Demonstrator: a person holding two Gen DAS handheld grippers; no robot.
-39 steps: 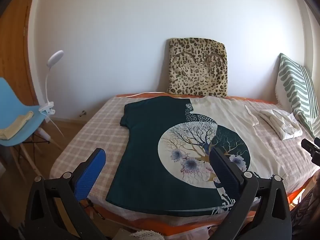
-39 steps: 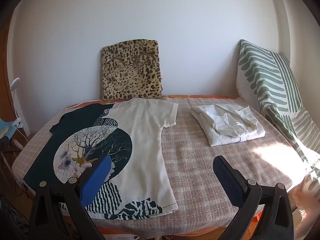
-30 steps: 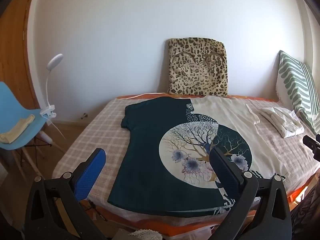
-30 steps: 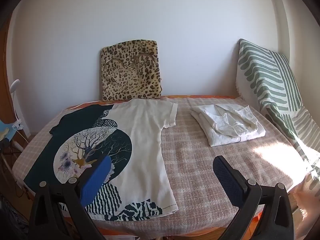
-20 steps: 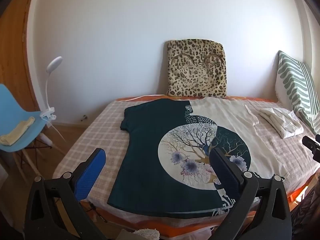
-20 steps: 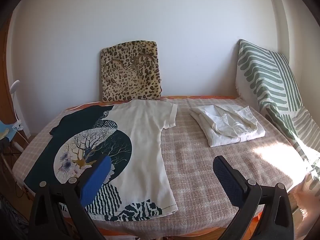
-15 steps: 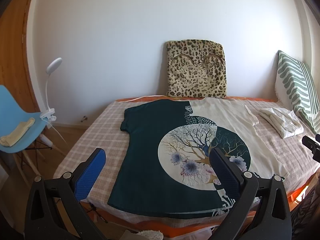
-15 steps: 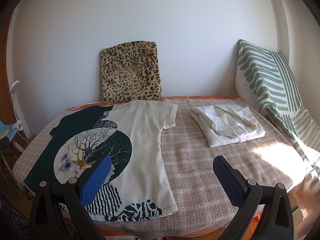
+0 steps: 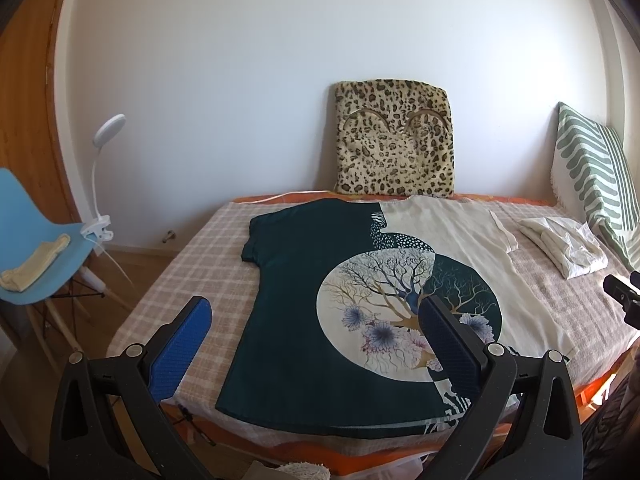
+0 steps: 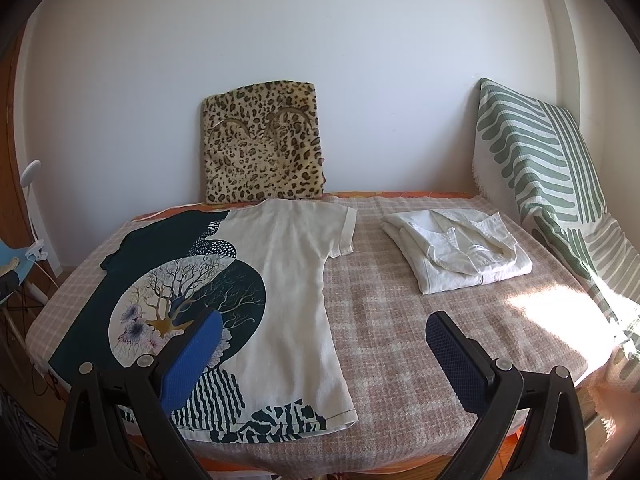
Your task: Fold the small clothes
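A T-shirt (image 9: 360, 292), half dark teal and half cream with a tree print in a circle, lies flat and spread out on the bed, hem toward me. It also shows in the right wrist view (image 10: 256, 292). My left gripper (image 9: 316, 320) is open and empty, held above the near bed edge over the shirt's hem. My right gripper (image 10: 324, 332) is open and empty, held above the near edge just right of the shirt. A folded white garment (image 10: 456, 256) lies on the right of the bed, also in the left wrist view (image 9: 564, 250).
The bed has a pink checked cover (image 10: 400, 320). A leopard-print cushion (image 9: 394, 144) leans on the back wall. A green striped pillow (image 10: 540, 184) stands at the right. A blue chair (image 9: 32, 248) with a clip lamp (image 9: 100, 184) stands left of the bed.
Both grippers stay open and nearly still. The left view has shifted very slightly; the shirt has not moved.
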